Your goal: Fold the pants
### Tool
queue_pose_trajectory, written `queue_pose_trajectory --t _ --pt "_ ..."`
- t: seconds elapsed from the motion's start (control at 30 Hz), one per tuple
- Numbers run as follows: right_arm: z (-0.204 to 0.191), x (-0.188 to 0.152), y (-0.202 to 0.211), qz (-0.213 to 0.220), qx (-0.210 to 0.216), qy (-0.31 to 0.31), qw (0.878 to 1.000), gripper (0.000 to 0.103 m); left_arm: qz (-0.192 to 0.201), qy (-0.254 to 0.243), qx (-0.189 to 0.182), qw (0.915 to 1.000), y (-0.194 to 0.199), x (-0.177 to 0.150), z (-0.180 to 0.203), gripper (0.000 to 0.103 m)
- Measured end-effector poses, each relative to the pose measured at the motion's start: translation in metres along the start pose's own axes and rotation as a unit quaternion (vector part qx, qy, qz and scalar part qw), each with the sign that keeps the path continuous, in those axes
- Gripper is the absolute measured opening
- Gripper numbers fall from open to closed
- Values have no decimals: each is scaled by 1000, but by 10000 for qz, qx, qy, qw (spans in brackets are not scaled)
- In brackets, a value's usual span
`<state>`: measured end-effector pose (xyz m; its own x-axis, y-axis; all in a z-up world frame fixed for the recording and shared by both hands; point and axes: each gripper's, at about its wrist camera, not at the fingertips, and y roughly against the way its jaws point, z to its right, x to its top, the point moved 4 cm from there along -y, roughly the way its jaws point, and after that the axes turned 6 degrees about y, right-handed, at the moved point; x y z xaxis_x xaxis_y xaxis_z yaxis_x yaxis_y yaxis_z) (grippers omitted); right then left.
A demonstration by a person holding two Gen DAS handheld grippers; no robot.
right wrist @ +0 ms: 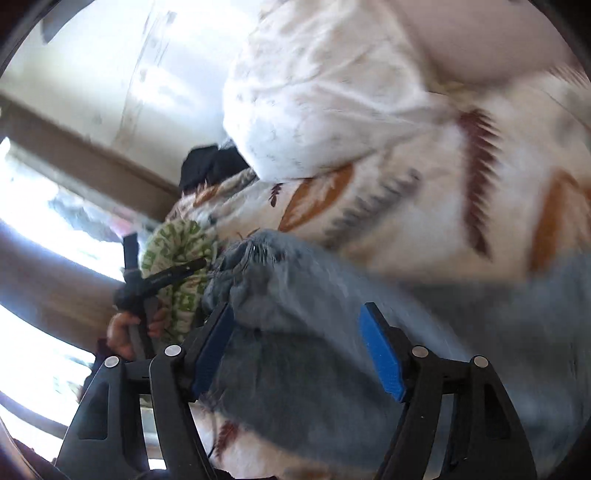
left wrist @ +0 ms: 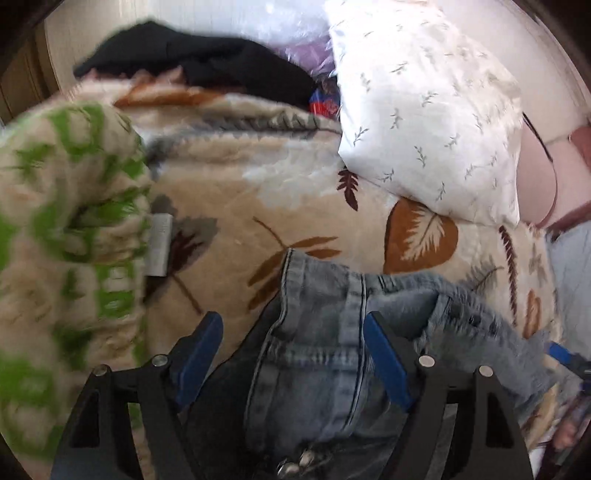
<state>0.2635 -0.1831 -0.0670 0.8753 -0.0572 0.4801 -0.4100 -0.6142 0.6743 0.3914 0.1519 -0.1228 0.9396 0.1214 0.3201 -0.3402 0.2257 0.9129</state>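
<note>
Two spread hand-held grippers, left [left wrist: 293, 325] and right [right wrist: 297, 317], straddle jeans [left wrist: 317, 369]; no legible writing.

A beige fleece blanket [left wrist: 229, 192] printed with brown, rust and grey leaves covers the bed. A white pillow [left wrist: 424, 110] with small grey sprigs lies on it at the upper right, one corner resting beside a large rust leaf. At the left sits a blurred cream fleece [left wrist: 62, 236] patterned in green, with a small grey label [left wrist: 159, 245] at its edge. A black garment [left wrist: 192, 59] lies along the blanket's far edge, with crinkled clear plastic [left wrist: 295, 33] just beyond it. In the right wrist view, a bright window [right wrist: 33, 229] glares at the left.
</note>
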Motion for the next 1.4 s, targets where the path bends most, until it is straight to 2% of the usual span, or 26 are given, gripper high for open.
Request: queue_pose_trajectory --t 0.13,0.23,0.3,0.37,0.43,0.47,0.53,0.57,0.7,0.9,1.0,1.03,1.17,1.3,1.4 --pt "4 29 -64 -479 -24 212 9986 71 -319 218 -229 9990 -25 6 -5 80" --pt "1 39 -96 -587 94 445 9972 71 -552 288 -450 9970 -39 3 -6 79" --pt "-1 39 -111 -691 118 628 9956 76 -556 237 -503 9969 -43 0 -4 73" --pt "-3 35 -125 -856 196 722 9935 76 -616 159 -651 9959 -46 -4 1 54" --pt "0 28 -135 -937 217 643 9933 76 -652 21 -650 9958 -47 -8 7 44" --pt "-1 24 -139 -994 295 610 9927 74 -642 -91 -636 9959 -48 -9 11 31" --pt "-5 19 -142 -1029 290 753 9914 46 -659 -177 -647 9956 -47 -12 15 11" --pt "-6 16 -142 -1027 147 893 9906 26 -643 -200 -645 9956 -46 -14 16 9" --pt "-20 0 -129 -1005 4 1195 9877 17 -422 -233 -775 9958 -30 -23 17 5" --pt "-59 -20 -85 -438 19 1646 9854 16 364 -251 -997 9940 43 -46 8 5" --pt "-84 -40 -62 -238 129 2002 9794 16 826 -318 -1006 9910 94 -73 0 5" --pt "-91 -48 -57 -216 32 2110 9772 16 922 -312 -1014 9901 108 -85 -5 5" --pt "-111 -87 -49 -397 187 2417 9694 16 1021 -157 -943 9902 139 -144 -32 5" --pt "-114 -141 -63 -938 182 2497 9636 16 953 -73 -775 9924 144 -208 -42 5" --pt "-110 -171 -78 -1206 3 2587 9584 16 856 29 -586 9946 134 -234 -52 5"
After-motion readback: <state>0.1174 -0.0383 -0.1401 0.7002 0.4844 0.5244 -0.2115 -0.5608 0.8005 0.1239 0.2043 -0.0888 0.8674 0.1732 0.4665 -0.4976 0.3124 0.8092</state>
